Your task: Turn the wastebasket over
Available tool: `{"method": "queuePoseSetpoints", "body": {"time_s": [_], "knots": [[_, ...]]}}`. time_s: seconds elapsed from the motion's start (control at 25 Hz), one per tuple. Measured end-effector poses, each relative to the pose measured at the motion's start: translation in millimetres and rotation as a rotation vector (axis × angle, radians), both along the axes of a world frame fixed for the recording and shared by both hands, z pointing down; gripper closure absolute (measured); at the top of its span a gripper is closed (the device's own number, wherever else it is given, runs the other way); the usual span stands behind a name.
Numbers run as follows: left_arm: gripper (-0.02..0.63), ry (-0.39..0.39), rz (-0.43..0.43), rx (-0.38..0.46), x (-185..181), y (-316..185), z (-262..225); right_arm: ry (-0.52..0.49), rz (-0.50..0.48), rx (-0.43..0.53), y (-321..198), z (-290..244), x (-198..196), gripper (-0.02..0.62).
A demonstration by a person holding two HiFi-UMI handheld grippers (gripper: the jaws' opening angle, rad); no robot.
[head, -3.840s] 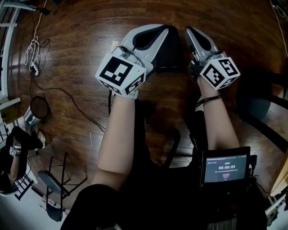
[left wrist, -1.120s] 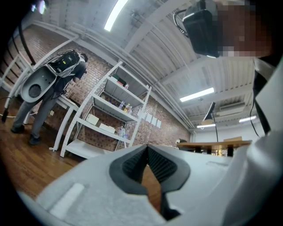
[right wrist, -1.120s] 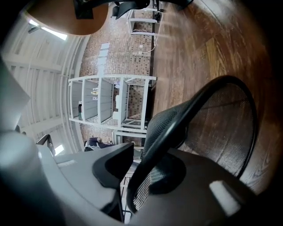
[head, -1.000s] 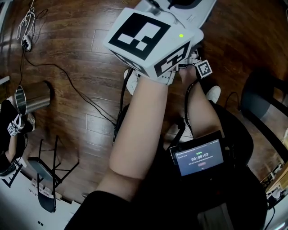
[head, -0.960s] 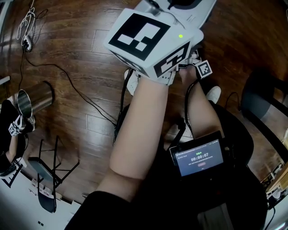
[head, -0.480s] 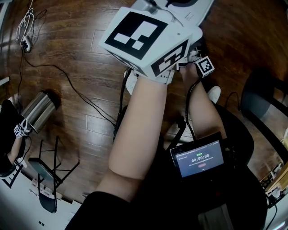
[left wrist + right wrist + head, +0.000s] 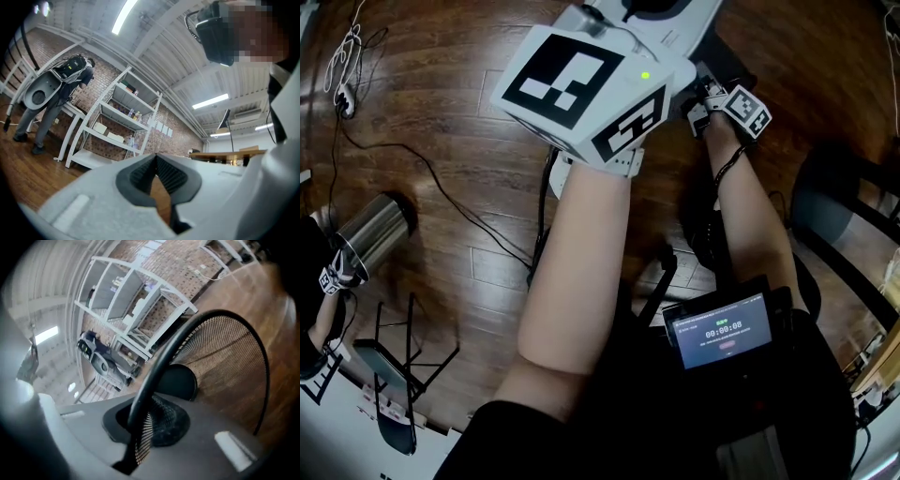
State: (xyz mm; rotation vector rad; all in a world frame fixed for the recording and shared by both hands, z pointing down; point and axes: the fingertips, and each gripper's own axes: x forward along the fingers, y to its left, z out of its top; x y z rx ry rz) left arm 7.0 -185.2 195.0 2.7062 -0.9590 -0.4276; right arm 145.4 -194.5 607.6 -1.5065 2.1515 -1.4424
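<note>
In the right gripper view a black wire-mesh wastebasket (image 7: 225,362) hangs tilted, its open mouth and dark bottom facing the camera. My right gripper (image 7: 140,420) is shut on its round black rim (image 7: 159,357), with mesh pinched between the pads. In the head view only the right marker cube (image 7: 741,105) shows, and the basket is hidden behind my left hand. My left gripper (image 7: 156,164) is raised toward the room, its jaws shut with nothing between them. Its large marker cube (image 7: 581,94) fills the top of the head view.
A steel can (image 7: 370,225) lies tilted on the wood floor at left, beside another person's hand with a marker cube (image 7: 333,277). A black cable (image 7: 441,187) crosses the floor. A dark chair (image 7: 844,216) stands right. White shelving (image 7: 117,122) lines the brick wall.
My right hand has moved up and to the right, out from behind the left forearm, and its cube has rolled. The steel can at left went from upright to tilted. The left gripper held still.
</note>
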Motion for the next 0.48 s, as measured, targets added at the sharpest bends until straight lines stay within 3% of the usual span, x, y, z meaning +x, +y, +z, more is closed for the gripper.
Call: {"method": "queuePoseSetpoints", "body": {"time_s": [0.24,0.48], "knots": [[0.606,0.003,-0.005,-0.005,-1,-1,0,0.461,-0.445,-0.02,-15,-7,-12,0.58],[0.606,0.007,-0.005,-0.011,-3,-1,1,0.943,-1.058,-0.008,18,19,-52,0.58]]}}
